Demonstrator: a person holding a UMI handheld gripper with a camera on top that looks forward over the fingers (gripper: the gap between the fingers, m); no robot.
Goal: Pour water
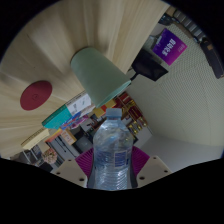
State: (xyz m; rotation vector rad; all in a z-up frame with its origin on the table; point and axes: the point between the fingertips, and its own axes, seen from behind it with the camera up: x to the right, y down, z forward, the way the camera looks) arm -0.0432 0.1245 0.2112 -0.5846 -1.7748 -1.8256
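Note:
A clear plastic water bottle (111, 150) with a blue-and-white label and a pale cap stands upright between my fingers. My gripper (111, 166) is shut on the bottle, both magenta pads (87, 162) pressing its sides. The scene is strongly tilted. Beyond the bottle's cap a pale green cup-like vessel (98, 74) lies against a light wooden surface (60, 45). The bottle's lower part is hidden below the fingers.
A red round mark (36, 95) sits on the wooden surface. A purple box (167, 44) and a black object (149, 63) are farther off beside the green vessel. Shelves of small colourful items (70, 125) run behind the bottle. A pale wall (180, 110) lies beyond.

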